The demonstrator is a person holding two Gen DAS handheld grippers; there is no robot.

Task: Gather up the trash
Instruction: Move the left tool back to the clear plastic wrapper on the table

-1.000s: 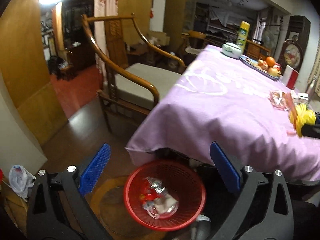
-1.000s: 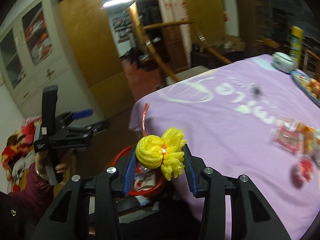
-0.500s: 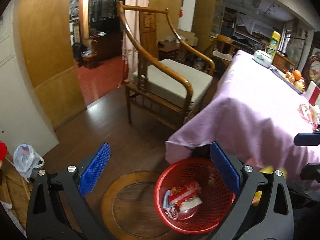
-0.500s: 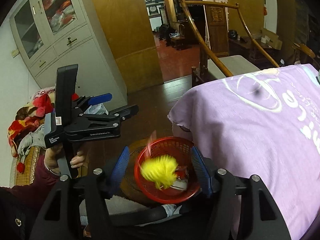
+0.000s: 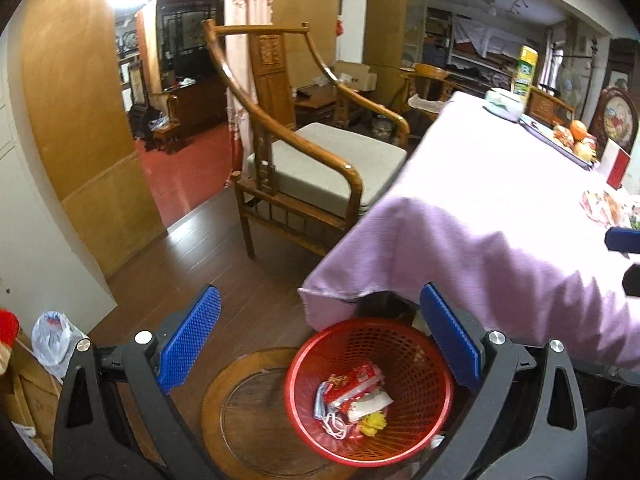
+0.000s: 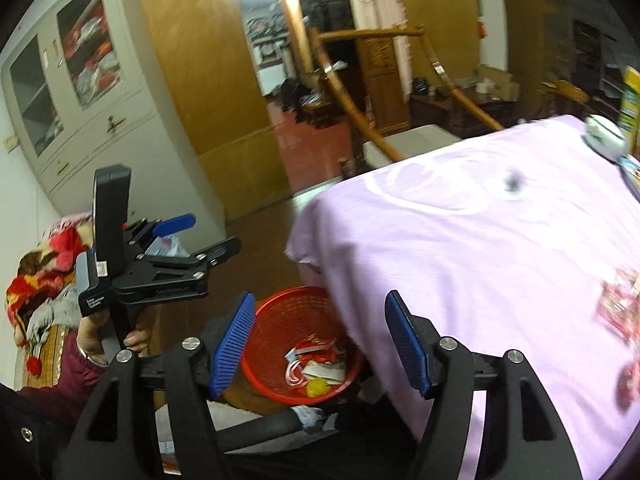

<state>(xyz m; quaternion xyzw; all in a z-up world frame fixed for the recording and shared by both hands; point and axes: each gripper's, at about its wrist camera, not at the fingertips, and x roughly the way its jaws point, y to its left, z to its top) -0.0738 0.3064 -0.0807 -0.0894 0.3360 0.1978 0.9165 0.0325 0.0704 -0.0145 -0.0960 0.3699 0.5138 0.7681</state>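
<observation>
Now the right tongs (image 6: 320, 340) are opening w/ nothing btwn them, yellow foam net (image 6: 318, 387) lying in the red basket (image 6: 276, 312) on the floor by the table (image 6: 480, 248) corner, left tongs (image 5: 320, 344) gaping empty; next, prob. reaching back for wrappers (image 6: 620, 304) near the table's right edge.

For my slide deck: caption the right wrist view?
Right gripper, jaws opening and empty, above red basket holding wrappers and yellow foam net.

wooden armchair (image 5: 308, 160), purple tablecloth (image 5: 480, 200), white cabinet (image 6: 80, 92)
</observation>
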